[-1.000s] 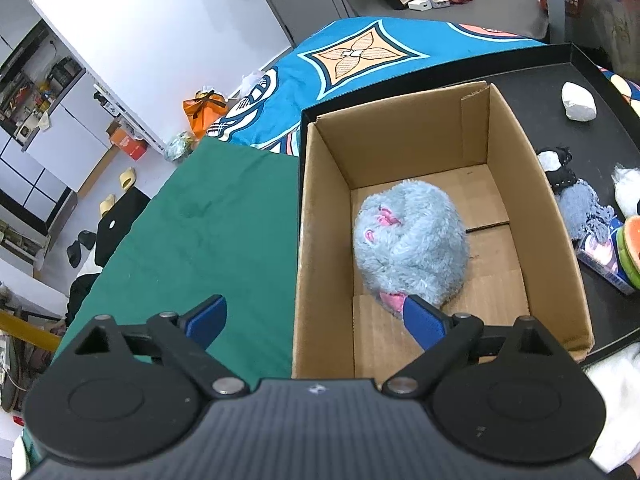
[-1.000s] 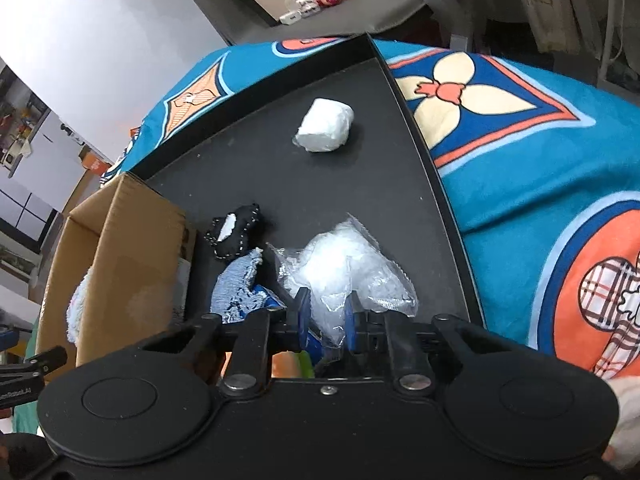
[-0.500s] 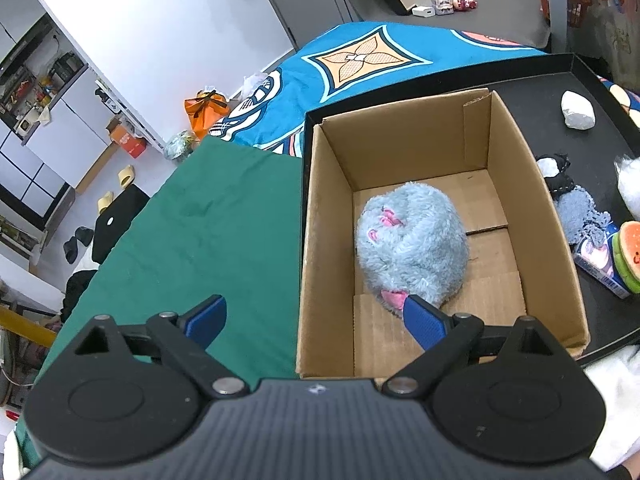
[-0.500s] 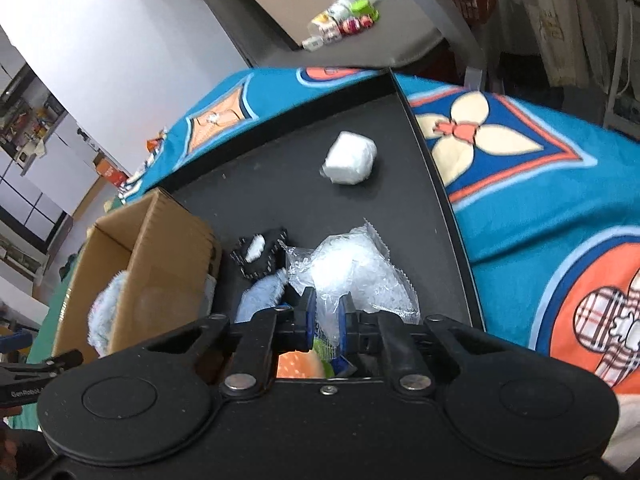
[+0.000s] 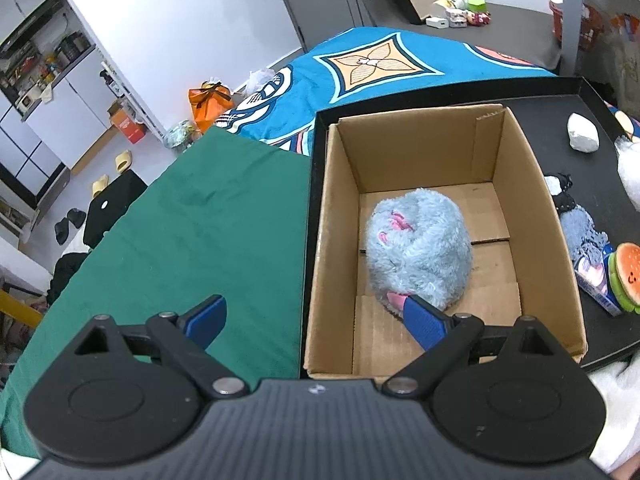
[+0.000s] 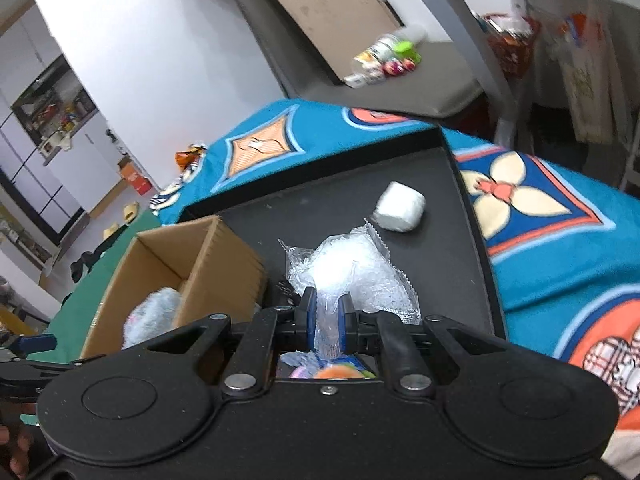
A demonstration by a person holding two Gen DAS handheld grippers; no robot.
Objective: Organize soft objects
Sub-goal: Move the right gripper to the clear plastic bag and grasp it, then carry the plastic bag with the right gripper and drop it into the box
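Observation:
A brown cardboard box stands on a black tray and holds a fluffy grey-blue plush. My left gripper is open and empty above the box's near left wall. My right gripper is shut on a clear plastic bag with white filling and holds it above the tray, right of the box. The plush shows inside the box in the right wrist view.
On the tray lie a white wad, a black and white item, a grey-blue cloth, a burger toy and a small packet. A green cloth and a blue patterned blanket cover the table.
My right gripper has lifted the clear bag off the tray and risen; its jaws have closed tighter on the bag. The left gripper has drifted slightly back, still open.

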